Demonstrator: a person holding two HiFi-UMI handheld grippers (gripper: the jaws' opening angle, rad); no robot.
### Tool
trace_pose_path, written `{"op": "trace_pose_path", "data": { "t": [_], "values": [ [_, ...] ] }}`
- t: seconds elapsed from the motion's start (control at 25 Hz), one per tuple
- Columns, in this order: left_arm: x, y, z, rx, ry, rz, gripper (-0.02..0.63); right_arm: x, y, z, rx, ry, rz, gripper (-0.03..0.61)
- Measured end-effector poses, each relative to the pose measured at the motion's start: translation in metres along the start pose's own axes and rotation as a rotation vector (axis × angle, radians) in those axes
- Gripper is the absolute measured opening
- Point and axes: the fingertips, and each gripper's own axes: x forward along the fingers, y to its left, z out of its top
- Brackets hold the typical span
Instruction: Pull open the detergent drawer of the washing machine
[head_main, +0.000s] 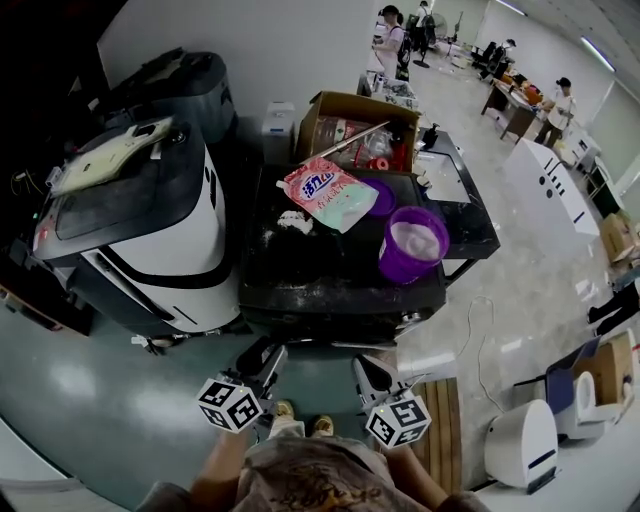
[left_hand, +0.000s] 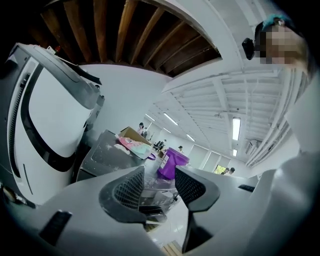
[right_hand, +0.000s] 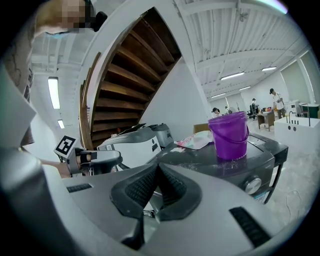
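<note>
The dark washing machine (head_main: 300, 270) stands in front of me, with its control knob (right_hand: 253, 186) on the front panel. In the left gripper view a pale compartmented drawer (left_hand: 154, 201) sticks out from the machine's front, just beyond the jaws. My left gripper (left_hand: 159, 176) is open; its pads stand apart on either side of the drawer's end and do not press on it. In the head view the left gripper (head_main: 270, 355) is close to the machine's front edge. My right gripper (right_hand: 157, 167) is shut with nothing between its pads and hangs beside it (head_main: 366, 368).
On the machine's top are a purple bucket (head_main: 411, 245), a pink detergent pouch (head_main: 328, 192) and a cardboard box (head_main: 355, 125). A white and black appliance (head_main: 150, 220) stands at the left. A wooden pallet (head_main: 445, 430) and a white unit (head_main: 520, 445) are at the lower right. People stand far back.
</note>
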Motion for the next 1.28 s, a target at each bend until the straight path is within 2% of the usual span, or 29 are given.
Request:
{"op": "trace_pose_path", "data": {
  "t": [0.2, 0.4, 0.76, 1.0, 1.28],
  "values": [
    [0.013, 0.003, -0.008, -0.052, 0.009, -0.065, 0.274, 0.001, -0.006, -0.003, -0.002, 0.017, -0.019, 0.003],
    [0.028, 0.019, -0.028, -0.146, 0.028, -0.131, 0.319, 0.004, -0.009, -0.007, -0.002, 0.036, -0.036, 0.003],
    [0.056, 0.066, -0.079, -0.271, 0.081, -0.138, 0.333, -0.001, -0.021, -0.009, -0.019, 0.073, -0.091, 0.003],
    [0.07, 0.099, -0.111, -0.326, 0.127, -0.115, 0.333, -0.006, -0.029, -0.013, -0.009, 0.1, -0.139, 0.003],
    [0.085, 0.133, -0.139, -0.384, 0.14, -0.1, 0.333, -0.013, -0.025, -0.023, -0.006, 0.146, -0.171, 0.003]
  ]
}}
